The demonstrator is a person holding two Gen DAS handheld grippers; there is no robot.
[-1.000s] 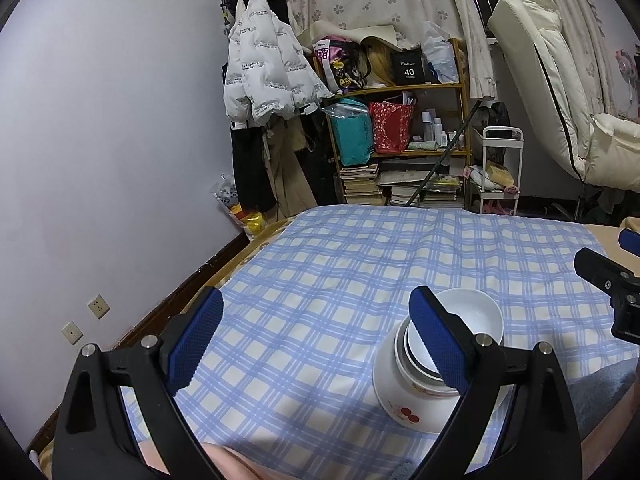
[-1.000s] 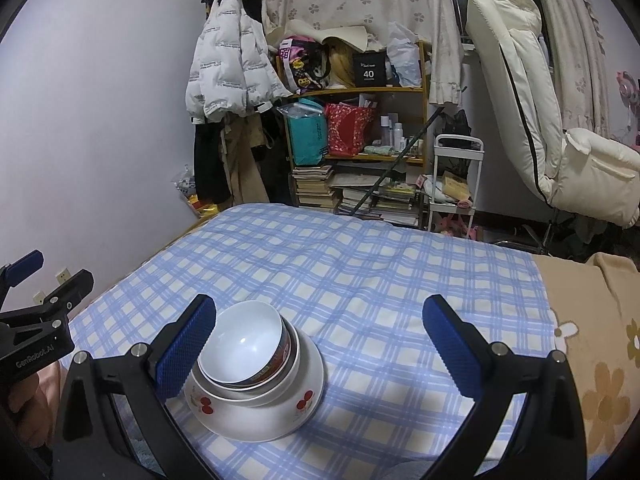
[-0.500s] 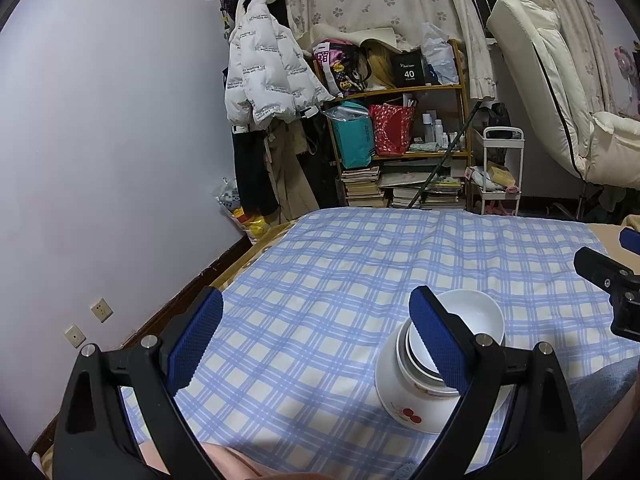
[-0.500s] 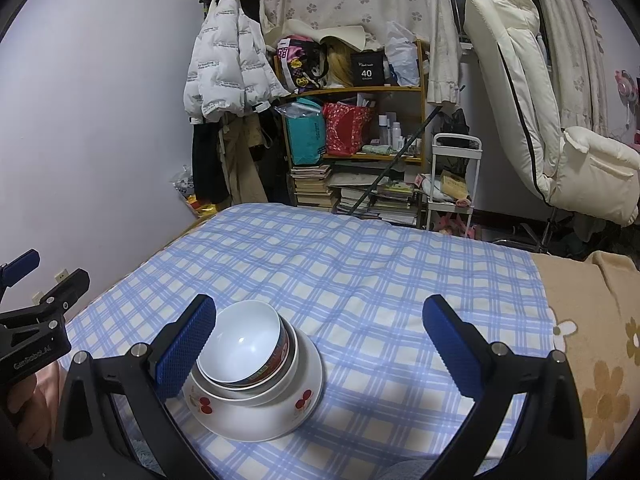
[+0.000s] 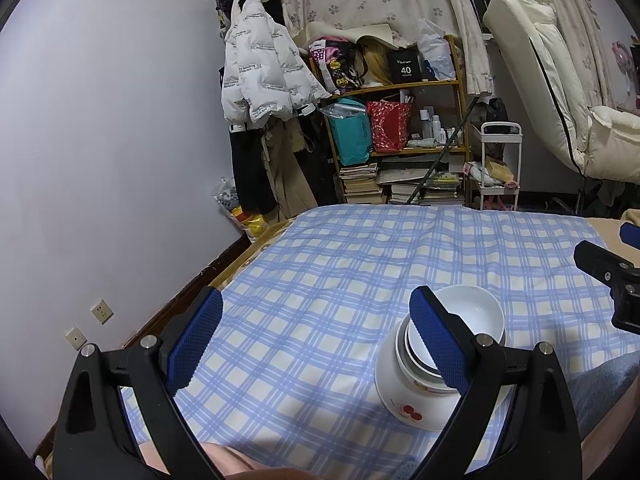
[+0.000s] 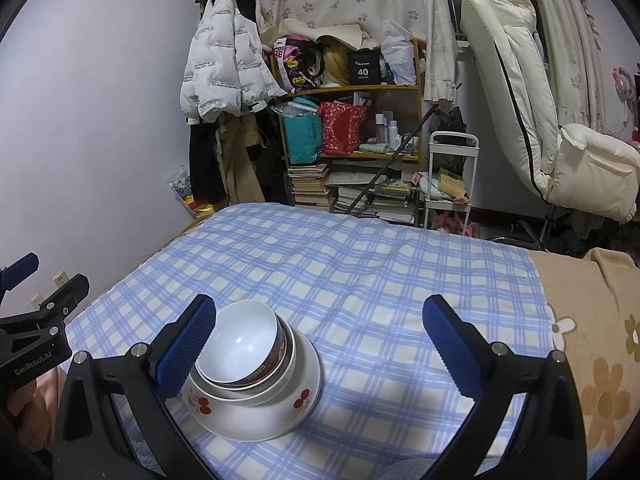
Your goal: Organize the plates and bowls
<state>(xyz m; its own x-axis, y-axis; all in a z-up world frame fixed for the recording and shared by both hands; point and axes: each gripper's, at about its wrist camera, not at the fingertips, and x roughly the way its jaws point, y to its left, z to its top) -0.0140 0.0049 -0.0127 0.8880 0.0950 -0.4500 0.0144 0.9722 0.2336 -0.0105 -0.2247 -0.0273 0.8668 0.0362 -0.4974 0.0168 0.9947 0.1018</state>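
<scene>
Little has shifted since a second ago: both views have crept slightly, while the bowls sit where they were. From the left wrist, the left gripper (image 5: 316,336) hangs over the blue checked cloth (image 5: 320,280) with its blue-padded fingers spread wide and nothing between them; the stack of bowls (image 5: 440,352) lies on the cloth behind its right finger, a plain white bowl (image 5: 468,314) nested on top and a larger bowl with red cherry prints at the bottom. At the right edge, part of the right gripper (image 5: 608,276) shows. Against the far wall hangs a white puffer jacket (image 5: 260,76) covered in small printing too fine to read, and on the wooden shelf (image 5: 400,88) a black box (image 5: 406,66) bears "40". From the right wrist, the right gripper (image 6: 320,344) is likewise spread and empty above the cloth (image 6: 360,264), and the stack (image 6: 256,376) sits just inside its left finger, apart from the pads; the top bowl (image 6: 240,340) is white inside with a patterned outer band. At the left edge, the other gripper's body (image 6: 36,336) carries the marking "GenRobot.AI", with a hand (image 6: 28,396) below it.
</scene>
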